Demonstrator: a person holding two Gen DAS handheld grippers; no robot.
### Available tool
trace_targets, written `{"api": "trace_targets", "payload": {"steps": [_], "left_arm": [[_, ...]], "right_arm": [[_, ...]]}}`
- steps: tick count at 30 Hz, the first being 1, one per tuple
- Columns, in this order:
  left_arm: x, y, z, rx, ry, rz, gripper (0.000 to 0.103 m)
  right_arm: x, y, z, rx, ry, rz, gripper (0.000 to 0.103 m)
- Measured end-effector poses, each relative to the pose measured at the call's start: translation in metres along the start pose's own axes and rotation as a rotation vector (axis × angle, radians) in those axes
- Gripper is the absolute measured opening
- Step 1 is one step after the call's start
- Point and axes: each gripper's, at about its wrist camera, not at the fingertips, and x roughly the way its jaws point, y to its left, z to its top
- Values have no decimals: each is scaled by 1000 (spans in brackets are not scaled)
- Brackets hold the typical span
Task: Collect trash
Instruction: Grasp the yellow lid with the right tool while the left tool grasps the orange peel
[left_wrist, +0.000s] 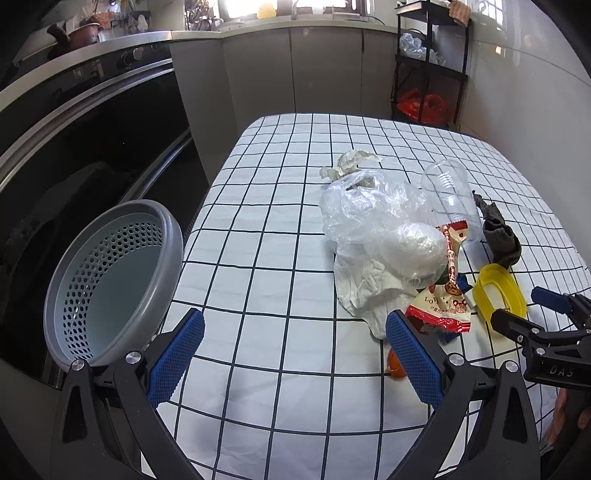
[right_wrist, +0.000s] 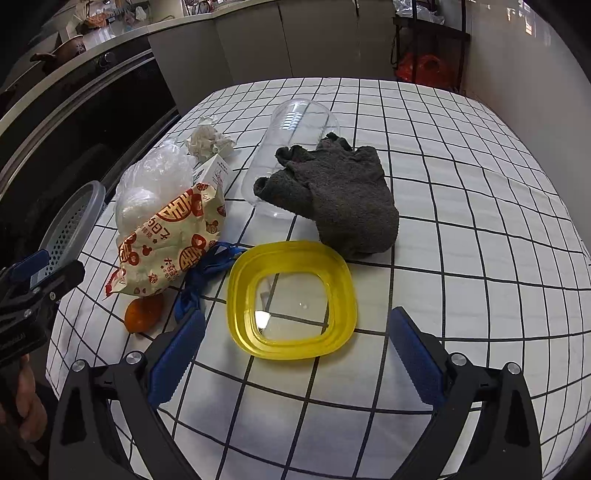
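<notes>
**Clerk:** Checked cloth, white with dark lines, covers the table. Item one: left gripper, jaws wide apart, nothing between them, over bare cloth at the table's near left. Item two: right gripper, jaws likewise apart and empty, just short of the yellow lid.

**Checker:** And the trash itself?

**Clerk:** Grouped mid-table. Yellow lid, square with a clear centre, lying flat nearest the right gripper. Grey rag, crumpled, just beyond the lid and resting against a clear plastic cup that lies on its side. Red-and-cream snack wrapper to the lid's left, leaning on a clear plastic bag. Blue strip, touching the lid's left edge and running under the wrapper. Small carton behind the wrapper; crumpled paper beyond that.

**Checker:** The orange thing?

**Clerk:** Orange piece, in front of the wrapper; possibly fruit peel, the view is too coarse to say.

**Checker:** Container?

**Clerk:** Grey perforated basket, tilted with its mouth toward the table, at the table's left edge beside the left gripper. Inside looks empty. A dark oven front stands behind it.
</notes>
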Motion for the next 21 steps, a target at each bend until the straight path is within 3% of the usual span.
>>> {"api": "trace_targets", "payload": {"steps": [10, 12, 14, 21], "left_arm": [[5, -4, -3, 10, 15, 4, 97], [4, -5, -3, 14, 13, 3, 97], [3, -6, -4, 15, 11, -1, 97], [2, -5, -6, 12, 12, -11, 97]], "right_arm": [[15, 6, 1, -49, 8, -37, 94], [15, 7, 0, -50, 8, -25, 89], [15, 10, 0, -46, 18, -11, 73], [15, 12, 0, -47, 20, 3, 68]]}}
